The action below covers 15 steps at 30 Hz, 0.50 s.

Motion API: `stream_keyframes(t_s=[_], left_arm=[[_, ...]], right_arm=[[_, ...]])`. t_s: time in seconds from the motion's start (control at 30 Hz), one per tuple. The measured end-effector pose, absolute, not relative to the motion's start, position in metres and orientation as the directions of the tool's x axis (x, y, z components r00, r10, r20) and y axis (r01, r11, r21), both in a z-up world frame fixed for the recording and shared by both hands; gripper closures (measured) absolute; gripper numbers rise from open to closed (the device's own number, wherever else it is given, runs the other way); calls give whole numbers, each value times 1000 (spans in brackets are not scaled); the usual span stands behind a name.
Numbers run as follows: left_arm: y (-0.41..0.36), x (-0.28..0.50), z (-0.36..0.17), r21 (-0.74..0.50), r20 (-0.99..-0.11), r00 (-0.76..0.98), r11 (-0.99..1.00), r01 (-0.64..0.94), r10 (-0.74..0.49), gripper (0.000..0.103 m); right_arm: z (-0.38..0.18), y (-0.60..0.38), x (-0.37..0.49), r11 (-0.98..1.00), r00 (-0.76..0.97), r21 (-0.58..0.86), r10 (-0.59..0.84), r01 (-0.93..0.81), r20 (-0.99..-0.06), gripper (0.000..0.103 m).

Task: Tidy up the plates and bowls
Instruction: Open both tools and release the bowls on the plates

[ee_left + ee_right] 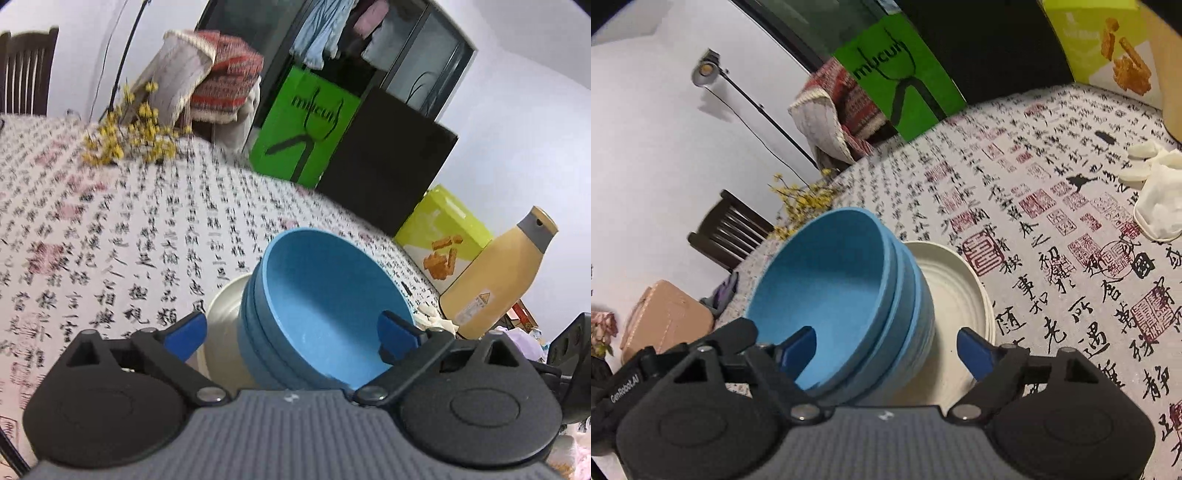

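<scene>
Nested blue plastic bowls (325, 310) sit stacked on cream ceramic plate (956, 291), on calligraphy-print tabletop (1052, 221). Left gripper (291, 334) jaws apart, straddling stack rim, gripping nothing. Right gripper (886, 349) jaws apart too, one finger inside top bowl. Risk: finger catches rim on withdrawal, tips stack off plate.

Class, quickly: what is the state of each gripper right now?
Left gripper: open, holding nothing, straddling the blue bowls' rim.
Right gripper: open, holding nothing.
</scene>
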<state>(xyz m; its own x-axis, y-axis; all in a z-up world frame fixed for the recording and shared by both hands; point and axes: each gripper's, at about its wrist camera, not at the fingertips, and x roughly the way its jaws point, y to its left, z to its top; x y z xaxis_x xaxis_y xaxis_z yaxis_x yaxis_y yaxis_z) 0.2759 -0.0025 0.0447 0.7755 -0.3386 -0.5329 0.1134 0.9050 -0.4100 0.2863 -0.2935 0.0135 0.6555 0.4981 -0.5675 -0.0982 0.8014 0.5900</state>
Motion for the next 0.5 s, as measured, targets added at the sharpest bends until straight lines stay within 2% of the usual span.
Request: stream_keyframes(t_s=[0.07,0.2,0.5], left_arm=[[-1,265,47,-396,-506,798,910,121,-326,0],[2,244,52,-372,-462,831,918,135,-309,0],[1,189,55,-268,-348,906,952,150,-240,0]], right_arm=[[17,-294,277,803,673,585,496,-115,-548,16],[24,-296,255,809,719,568,486,-153,-498,1],[34,-294,204,847,794,472,454,-245,-404,0]])
